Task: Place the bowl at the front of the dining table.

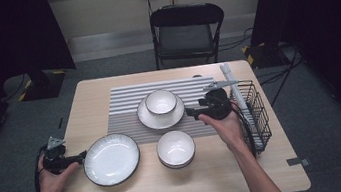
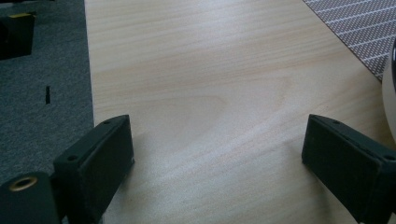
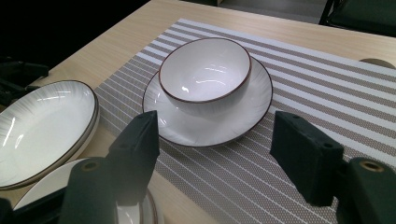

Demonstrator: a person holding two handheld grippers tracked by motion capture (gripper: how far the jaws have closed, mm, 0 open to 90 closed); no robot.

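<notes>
A white bowl point(image 1: 161, 101) with a dark rim stands on a small white plate point(image 1: 149, 120) on the striped placemat point(image 1: 124, 102). My right gripper point(image 1: 189, 112) hovers just right of that plate, open, its jaws pointing left at it. In the right gripper view the bowl point(image 3: 205, 74) and plate point(image 3: 210, 128) lie ahead of the open jaws of the right gripper point(image 3: 215, 126), apart from them. My left gripper point(image 1: 82, 157) rests at the table's left edge, open, beside the large ribbed plate point(image 1: 111, 159). Bare wood lies between the wide jaws of the left gripper point(image 2: 217, 135).
A second white bowl point(image 1: 176, 148) sits near the front, below the placemat. A black wire basket point(image 1: 257, 114) stands at the right edge, with white rolled sheets point(image 1: 231, 80) behind it. A black folding chair point(image 1: 187, 30) stands beyond the table.
</notes>
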